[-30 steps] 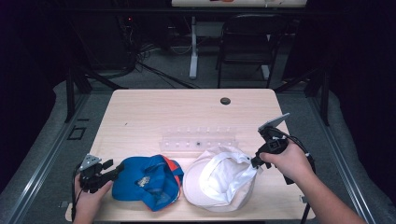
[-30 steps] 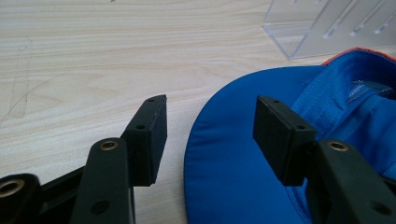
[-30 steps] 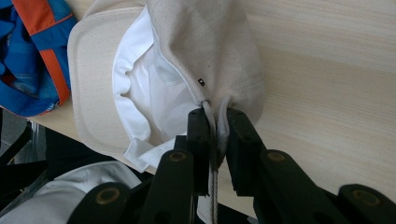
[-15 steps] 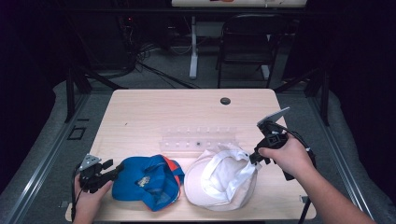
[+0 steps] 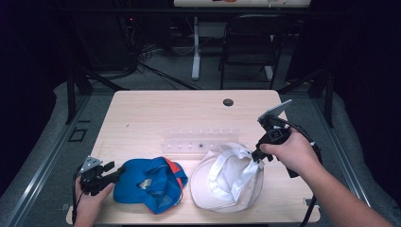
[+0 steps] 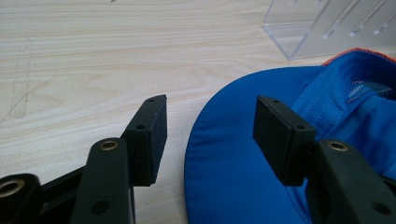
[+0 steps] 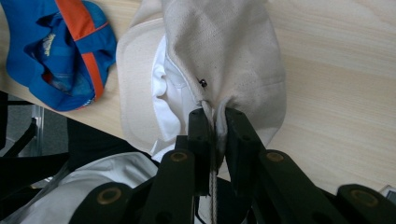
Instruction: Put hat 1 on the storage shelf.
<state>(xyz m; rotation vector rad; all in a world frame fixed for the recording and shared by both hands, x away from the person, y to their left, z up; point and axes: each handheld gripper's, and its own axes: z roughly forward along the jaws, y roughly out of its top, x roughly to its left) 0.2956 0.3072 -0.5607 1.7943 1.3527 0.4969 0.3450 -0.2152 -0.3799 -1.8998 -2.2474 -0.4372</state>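
Note:
A blue cap with orange trim lies upside down near the table's front left. My left gripper rests low at its brim and is open. In the left gripper view the blue cap's brim edge sits between the wide jaws of the left gripper, untouched by the pads. A white cap lies to the right of the blue one. My right gripper is shut on its right edge and holds that side raised. In the right gripper view the right gripper pinches the white cap's cream fabric.
A clear acrylic rack stands just behind both caps at mid-table. A black round grommet sits near the far edge. A chair and desk legs stand on the floor beyond the wooden table.
My right gripper has risen a little with the white cap's edge in it, and that side of the cap lifts off the table. The left gripper has stayed put.

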